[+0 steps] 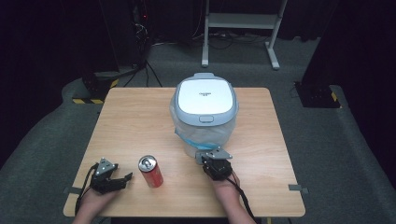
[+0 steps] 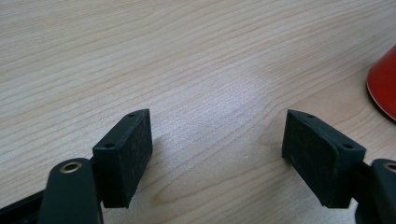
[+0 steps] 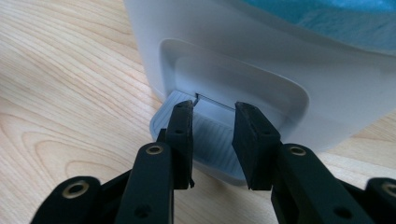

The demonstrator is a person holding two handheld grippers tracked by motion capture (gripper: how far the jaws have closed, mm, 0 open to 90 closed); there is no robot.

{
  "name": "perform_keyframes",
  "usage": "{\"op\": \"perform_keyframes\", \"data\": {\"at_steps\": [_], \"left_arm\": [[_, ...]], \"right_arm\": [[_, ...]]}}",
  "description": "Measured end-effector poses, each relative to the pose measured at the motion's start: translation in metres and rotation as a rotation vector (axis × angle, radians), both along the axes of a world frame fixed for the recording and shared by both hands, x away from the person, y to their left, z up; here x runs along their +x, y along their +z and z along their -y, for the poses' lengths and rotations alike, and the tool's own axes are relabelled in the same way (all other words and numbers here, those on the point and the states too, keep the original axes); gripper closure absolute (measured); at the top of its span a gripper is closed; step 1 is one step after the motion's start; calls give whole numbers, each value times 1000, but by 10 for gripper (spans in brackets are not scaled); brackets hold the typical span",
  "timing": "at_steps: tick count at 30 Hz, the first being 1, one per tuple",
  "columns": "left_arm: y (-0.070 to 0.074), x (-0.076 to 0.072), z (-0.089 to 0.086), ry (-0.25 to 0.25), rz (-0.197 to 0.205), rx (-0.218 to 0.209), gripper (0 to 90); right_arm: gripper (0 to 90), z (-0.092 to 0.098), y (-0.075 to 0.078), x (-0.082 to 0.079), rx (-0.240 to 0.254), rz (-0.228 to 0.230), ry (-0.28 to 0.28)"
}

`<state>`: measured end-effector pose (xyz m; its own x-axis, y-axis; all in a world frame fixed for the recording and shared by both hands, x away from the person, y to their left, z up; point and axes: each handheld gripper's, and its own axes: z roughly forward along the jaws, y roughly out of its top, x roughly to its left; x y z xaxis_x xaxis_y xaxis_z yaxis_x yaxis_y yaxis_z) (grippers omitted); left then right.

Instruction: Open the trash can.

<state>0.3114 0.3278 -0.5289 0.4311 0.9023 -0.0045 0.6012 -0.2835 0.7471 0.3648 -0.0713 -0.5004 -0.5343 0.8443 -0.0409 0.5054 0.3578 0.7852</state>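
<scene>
The pale wooden table point(image 1: 140, 121) with light grain carries everything in the high view. On it, toward twelve o'clock from the table's middle, stands the white plastic pedal bin point(image 1: 204, 116) with a grey-rimmed flat lid and a clear, blue-tinted liner bag bunched under the rim. Its lid is down. At the bin's base, on the six o'clock side, a ribbed white foot pedal point(image 3: 205, 140) juts out of a recess onto the table.

The right gripper point(image 1: 215, 164) sits just at six o'clock of the bin, pointing at it, with the person's hand behind it. In the right gripper view point(image 3: 212, 140) its two black jaws stand narrowly apart, close to shut, and hang right over the ribbed pedal; nothing is clamped between the pads, and whether they press on the pedal I cannot tell.

The left gripper point(image 1: 112, 179) rests near the table's seven o'clock corner, pointing toward three o'clock. In the left gripper view point(image 2: 217, 154) its jaws stand moderately wide apart with only bare wood between them.

A red aluminium drink can point(image 1: 151, 171) with a silver top lies tilted on the table between the two grippers, just at three o'clock of the left gripper and apart from its jaws; its red edge point(image 2: 384, 84) shows at the right of the left gripper view.
</scene>
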Motion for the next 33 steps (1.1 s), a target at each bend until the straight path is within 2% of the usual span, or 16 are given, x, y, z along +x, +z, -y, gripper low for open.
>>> {"op": "perform_keyframes", "data": {"at_steps": [3, 7, 33], "left_arm": [[0, 0, 0, 0, 0, 0, 245], [0, 0, 0, 0, 0, 0, 246], [0, 0, 0, 1, 0, 0, 246]], "right_arm": [[657, 0, 0, 1, -9, 2, 4], [637, 1, -2, 3, 4, -5, 7], [632, 0, 0, 8, -21, -44, 26]]}}
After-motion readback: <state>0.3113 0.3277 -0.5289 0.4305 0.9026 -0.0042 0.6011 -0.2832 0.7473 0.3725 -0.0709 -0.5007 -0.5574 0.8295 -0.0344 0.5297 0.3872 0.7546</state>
